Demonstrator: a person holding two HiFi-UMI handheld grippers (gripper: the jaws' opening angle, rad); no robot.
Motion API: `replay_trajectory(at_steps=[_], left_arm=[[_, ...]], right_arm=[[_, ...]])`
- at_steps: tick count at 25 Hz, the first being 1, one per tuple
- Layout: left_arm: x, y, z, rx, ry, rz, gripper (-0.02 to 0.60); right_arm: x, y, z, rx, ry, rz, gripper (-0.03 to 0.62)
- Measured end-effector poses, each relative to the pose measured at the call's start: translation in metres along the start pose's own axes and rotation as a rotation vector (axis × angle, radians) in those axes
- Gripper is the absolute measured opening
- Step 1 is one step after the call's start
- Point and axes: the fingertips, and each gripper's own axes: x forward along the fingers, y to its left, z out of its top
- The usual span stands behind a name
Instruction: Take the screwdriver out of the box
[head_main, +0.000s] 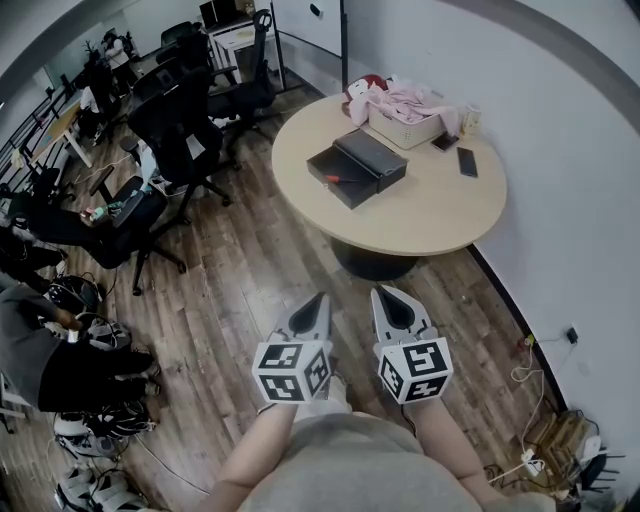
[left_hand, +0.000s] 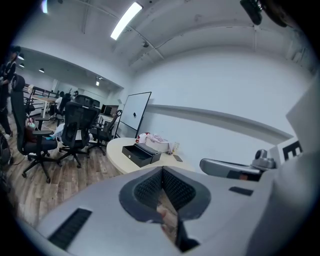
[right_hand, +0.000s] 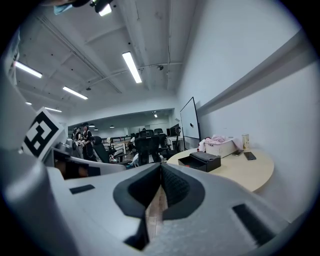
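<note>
A black box (head_main: 372, 157) lies open on the round beige table (head_main: 420, 215), far ahead of me. In its tray (head_main: 333, 183) a small red-handled screwdriver (head_main: 339, 179) shows. Both grippers hang close to my body over the wooden floor, well short of the table. My left gripper (head_main: 322, 297) is shut, with nothing between its jaws. Beside it my right gripper (head_main: 382, 291) is shut and empty too. From the left gripper (left_hand: 162, 169) view the box (left_hand: 140, 154) is small and distant. The right gripper (right_hand: 161, 165) view has the box (right_hand: 202, 161) to the right of its tips.
On the table behind the box stand a white basket (head_main: 408, 128) with pink cloth, a cup (head_main: 470, 118) and a dark phone (head_main: 467, 162). Black office chairs (head_main: 185, 135) stand to the left. Cables and a power strip (head_main: 530, 465) lie by the right wall.
</note>
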Motion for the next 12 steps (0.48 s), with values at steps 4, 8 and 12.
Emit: replay_trajectory(at_steps=[4,8,12], left_arm=[[0.018,0.014,0.005,-0.012,0.006,-0.007,0.003],[0.038,0.03,0.011,0.0,0.016,-0.005,0.003],[0.063,0.049,0.019,-0.009,0.029,-0.01,0.003]], right_arm=[[0.024,-0.004,-0.003,-0.005,0.022,0.004,0.002],[0.051,-0.006,-0.001,-0.007,0.032,0.014,0.0],[0.083,-0.012,0.006,-0.016,0.036,0.02,0.0]])
